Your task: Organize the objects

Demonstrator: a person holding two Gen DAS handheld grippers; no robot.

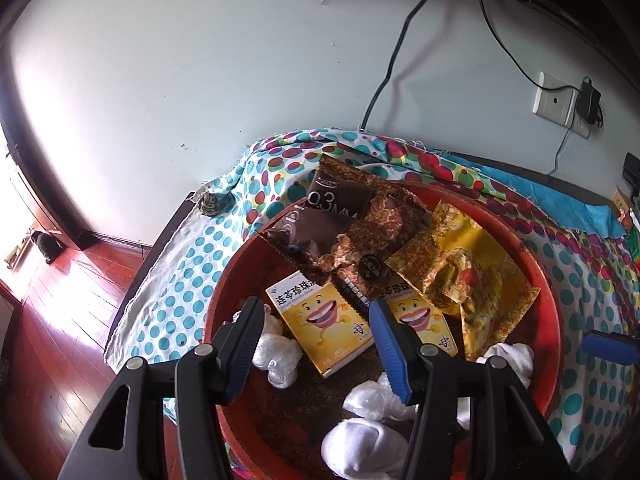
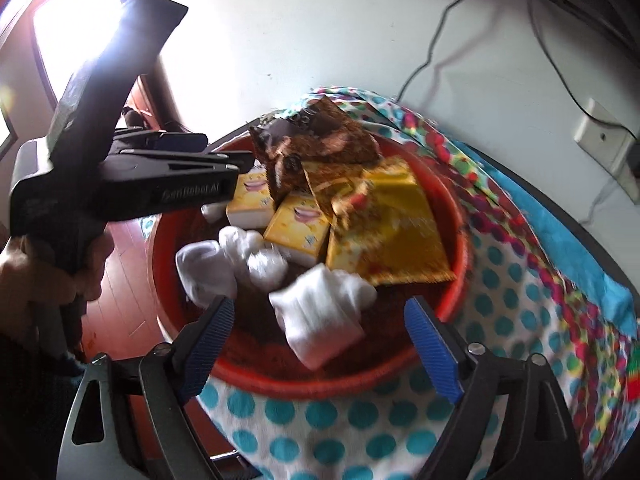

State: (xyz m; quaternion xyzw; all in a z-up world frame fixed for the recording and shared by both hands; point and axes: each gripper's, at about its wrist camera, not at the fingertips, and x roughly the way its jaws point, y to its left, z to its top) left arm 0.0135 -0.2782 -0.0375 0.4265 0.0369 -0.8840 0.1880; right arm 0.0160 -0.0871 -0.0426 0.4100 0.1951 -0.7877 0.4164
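A red basin (image 1: 554, 300) (image 2: 256, 374) on a dotted cloth holds brown snack packets (image 1: 344, 208), a yellow snack packet (image 1: 468, 276), two yellow boxes (image 1: 324, 320) and several white rolled socks (image 1: 360, 448). My left gripper (image 1: 316, 344) hangs open over the basin above one yellow box, gripping nothing. From the right wrist view it (image 2: 240, 164) is seen side-on over the basin's left rim, held by a hand. My right gripper (image 2: 320, 320) stands wide open at the basin's near rim. A blurred white sock bundle (image 2: 320, 312) lies between and beyond its pads, untouched by them.
The polka-dot cloth (image 1: 188, 280) covers a table against a white wall. A blue cloth (image 2: 560, 248) lies at the right. Cables and a wall socket (image 1: 554, 100) are behind. Red wooden floor (image 1: 60, 320) lies off the table's left edge.
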